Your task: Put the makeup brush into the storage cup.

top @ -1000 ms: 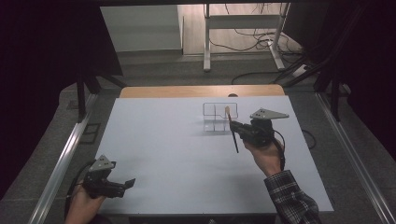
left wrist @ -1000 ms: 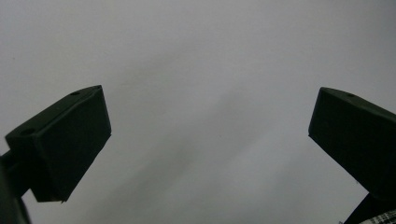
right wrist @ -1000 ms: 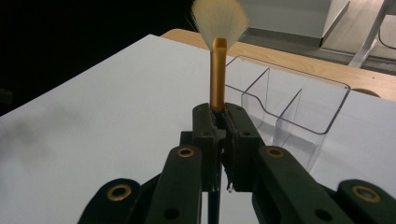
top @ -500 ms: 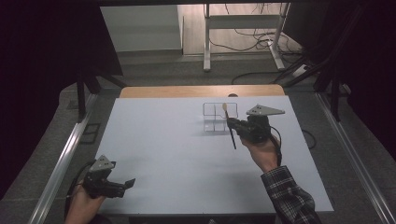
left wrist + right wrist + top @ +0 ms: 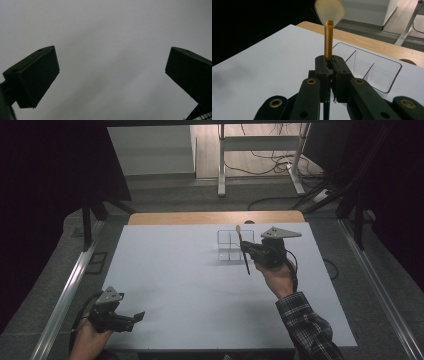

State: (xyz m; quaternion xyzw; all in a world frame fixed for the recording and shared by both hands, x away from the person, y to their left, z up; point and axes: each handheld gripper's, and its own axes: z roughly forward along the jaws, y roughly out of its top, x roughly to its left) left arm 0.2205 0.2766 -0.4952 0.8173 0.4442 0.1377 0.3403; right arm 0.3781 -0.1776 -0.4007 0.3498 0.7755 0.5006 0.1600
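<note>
Mostly bare white table (image 5: 190, 290), wooden edge (image 5: 215, 217), dim, perhaps carpeted floor (image 5: 200, 195)

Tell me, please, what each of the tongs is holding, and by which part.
The right tongs grip a makeup brush at its gold ferrule, bristles up. The left tongs are open and hold nothing.

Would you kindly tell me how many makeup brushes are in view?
1. The makeup brush stands upright, clamped in the right gripper, beside the clear organizer. None seems hidden.
</note>
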